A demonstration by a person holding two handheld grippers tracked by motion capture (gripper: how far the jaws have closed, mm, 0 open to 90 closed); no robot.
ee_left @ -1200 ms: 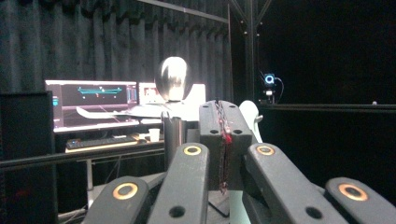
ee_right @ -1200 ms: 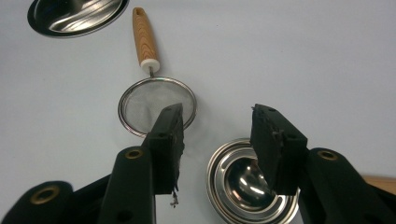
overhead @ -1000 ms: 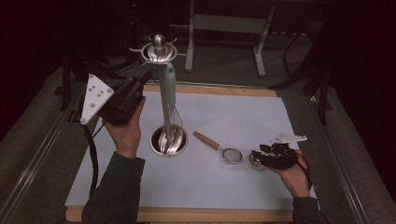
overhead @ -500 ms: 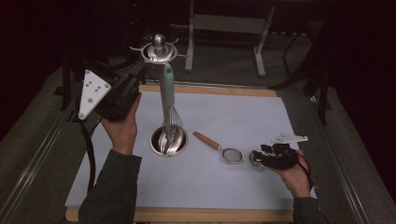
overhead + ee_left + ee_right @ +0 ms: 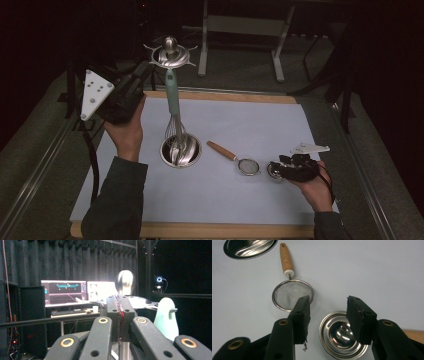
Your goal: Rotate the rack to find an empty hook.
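The left hand (image 5: 127,135) is raised at about ten o'clock from the steel bowl (image 5: 180,150), palm turned toward the whisk, with the forearm coming up from the table's near edge. It carries the left gripper (image 5: 145,72) lifted well above the mat (image 5: 280,125) and pointing level, away from the person. In the left gripper view the left gripper's jaws are pressed together, and they seem to pinch a thin metal piece at the whisk's top, though dim light leaves that unsure. The whisk (image 5: 172,107) stands upright with its wires in the bowl, and a silver lid-like piece (image 5: 170,54) sits at its top.

The right hand (image 5: 317,185) lies low at four o'clock on the mat, its right gripper (image 5: 328,306) aimed toward nine o'clock. Its jaws are parted with nothing between them, poised over a small steel cup (image 5: 342,338), with the wooden-handled strainer (image 5: 292,293) just beside.
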